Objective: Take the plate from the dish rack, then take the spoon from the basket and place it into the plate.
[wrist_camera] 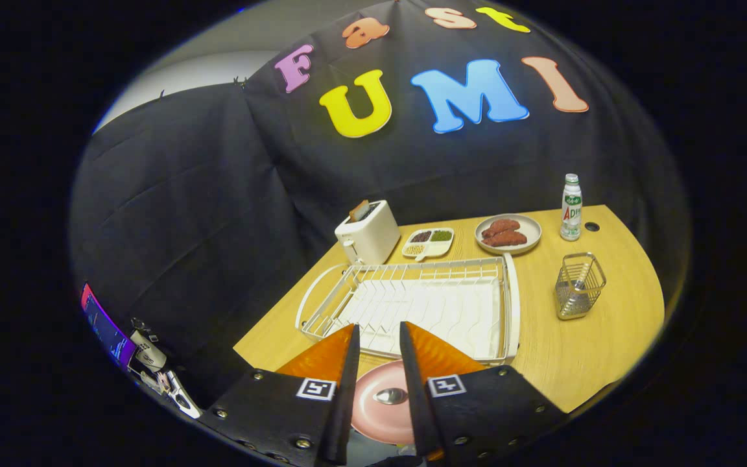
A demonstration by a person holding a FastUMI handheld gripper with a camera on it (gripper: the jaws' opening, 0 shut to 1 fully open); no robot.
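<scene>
Gripper view: we look down over a wooden table (607,337).
Gripper (378,334): we see its fingers apart, holding nothing.
Plate (373,415): pink, flat on the table, below the gap between the fingers, just this side of the dish rack.
Spoon (391,395): its bowl lies in the plate, between the fingers.
Dish rack (509,305): white, just beyond the fingertips.
Basket (579,286): wire, right of the rack.
Beyond: toaster (368,231), bottle (570,207).

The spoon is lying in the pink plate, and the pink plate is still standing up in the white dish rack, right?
Not quite. The gripper view shows the spoon in the pink plate, but the plate lies flat on the table, before the dish rack, between the open jaws of the gripper.
</scene>
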